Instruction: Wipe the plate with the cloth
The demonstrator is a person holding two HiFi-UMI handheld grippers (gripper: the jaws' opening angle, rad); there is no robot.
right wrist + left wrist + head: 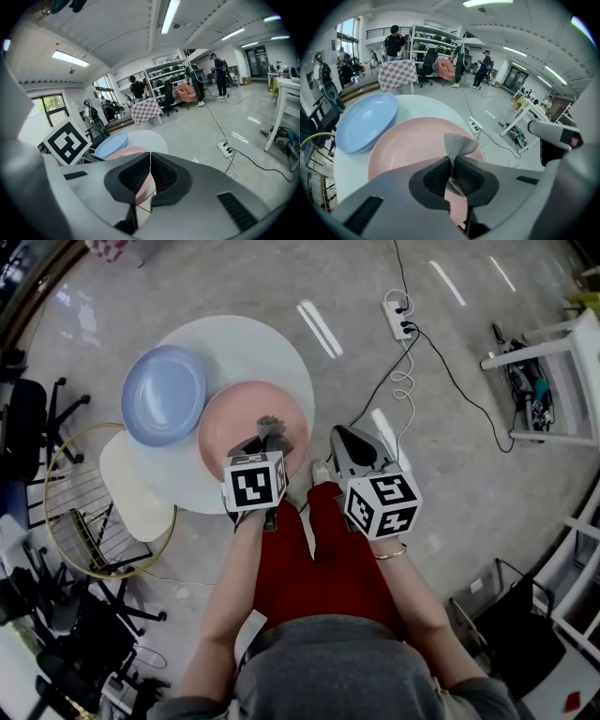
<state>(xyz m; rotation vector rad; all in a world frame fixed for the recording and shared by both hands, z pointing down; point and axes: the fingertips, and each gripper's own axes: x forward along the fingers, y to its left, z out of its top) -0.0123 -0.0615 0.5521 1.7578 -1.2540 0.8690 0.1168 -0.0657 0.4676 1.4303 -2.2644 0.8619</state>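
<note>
A pink plate (234, 427) lies on the round white table (272, 352), with a pale blue plate (164, 395) touching its left side. My left gripper (265, 440) is over the pink plate's near right part, shut on a grey cloth (272, 426). In the left gripper view the cloth (459, 145) sticks up from between the shut jaws (452, 166), above the pink plate (408, 140) and beside the blue plate (365, 122). My right gripper (352, 448) hangs just off the table's right edge. Its jaws (150, 164) are shut with nothing in them.
A power strip (398, 320) and its black cable (450, 371) lie on the floor right of the table. A wire rack (89, 512) and black chairs (84, 634) stand at the left, a white bench (553, 352) at the right. People stand far off (393, 44).
</note>
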